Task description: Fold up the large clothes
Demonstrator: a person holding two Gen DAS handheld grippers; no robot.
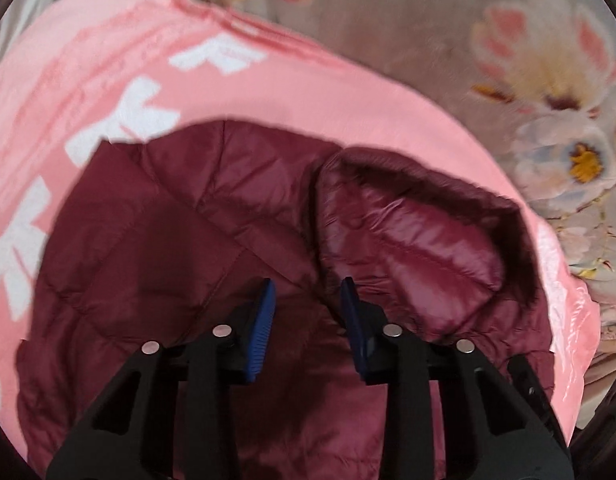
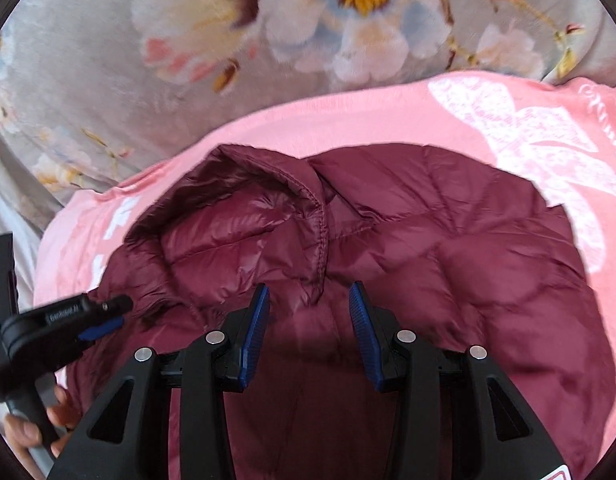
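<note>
The maroon quilted puffer jacket (image 1: 180, 264) lies spread on a pink blanket (image 1: 120, 64) with white printed motifs, which itself rests on a grey floral bedspread (image 1: 407, 32) covered with pale blossoms. The jacket's hood (image 2: 228, 224) sits open toward the top, its shiny lining showing and its stitched rim curling over.

Writing is scarce: the side of the left claw (image 2: 104, 316), seen in the right wrist view, carries small white lettering that seems to begin with "Gen", though it is too blurred to read in full. Faint script runs along the pink blanket's white print at the far right edge of that view, also unreadable. A red-bordered label peeks out at the bottom right corner of the right tool's body.

The left claw (image 1: 308, 312) hovers over the jacket just below the hood, its blue ribbed pads (image 1: 264, 320) spread apart and gripping nothing. The right claw (image 2: 308, 320) is likewise released, its pads (image 2: 254, 332) parted above the fabric at the base of the hood's rim. In the right wrist view the person's left hand (image 2: 36, 424) wraps around the left tool's handle at the lower left, fingers curled, with the tool pointing across toward the jacket's edge beside the hood.
</note>
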